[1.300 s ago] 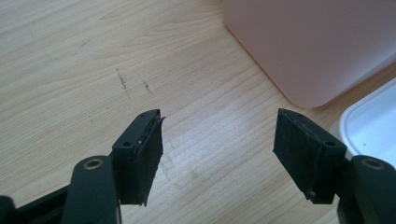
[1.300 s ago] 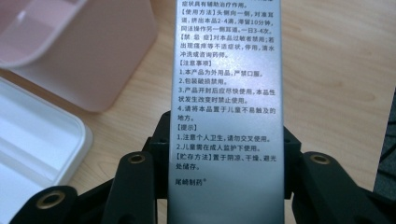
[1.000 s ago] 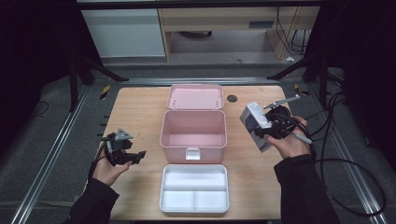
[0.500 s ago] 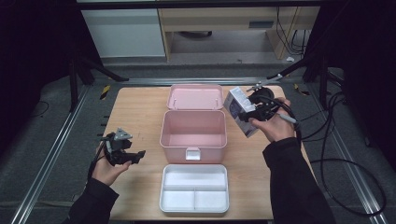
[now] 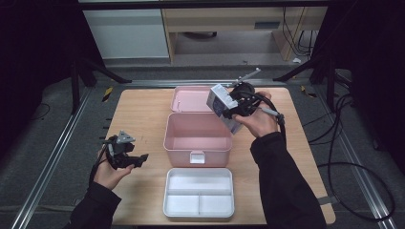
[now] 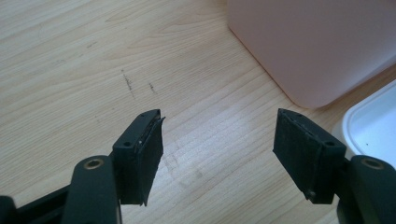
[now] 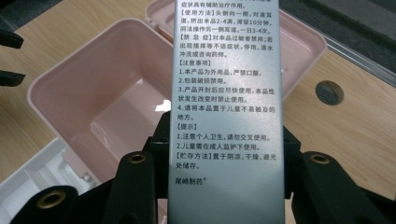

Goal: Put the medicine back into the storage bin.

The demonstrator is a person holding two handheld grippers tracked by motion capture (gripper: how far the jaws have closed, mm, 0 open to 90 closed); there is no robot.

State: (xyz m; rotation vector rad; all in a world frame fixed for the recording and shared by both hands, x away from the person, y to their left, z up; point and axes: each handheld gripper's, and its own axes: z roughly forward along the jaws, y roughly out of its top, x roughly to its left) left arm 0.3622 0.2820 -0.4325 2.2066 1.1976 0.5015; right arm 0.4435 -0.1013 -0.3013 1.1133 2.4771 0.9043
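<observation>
My right gripper (image 5: 232,107) is shut on a grey printed carton (image 5: 220,102), held tilted above the back right corner of the open pink box (image 5: 197,140). In the right gripper view the carton (image 7: 229,112) stands between the jaws, with the empty pink box (image 7: 100,100) below and its lid (image 7: 299,44) behind. My left gripper (image 5: 136,159) rests open over bare table, left of the box. In the left gripper view its jaws stand wide apart around nothing (image 6: 217,140), the pink box wall (image 6: 317,46) ahead to the right.
A white divided tray (image 5: 199,192) lies at the table's front, just before the pink box; its corner (image 6: 373,126) is near my left gripper. The pink lid (image 5: 191,99) lies flat behind the box. A dark round cap (image 7: 329,92) sits in the tabletop. Cables trail off the right.
My right gripper has carried the carton leftward from the right side of the table to above the pink box's back right corner. The left gripper has stayed put.
</observation>
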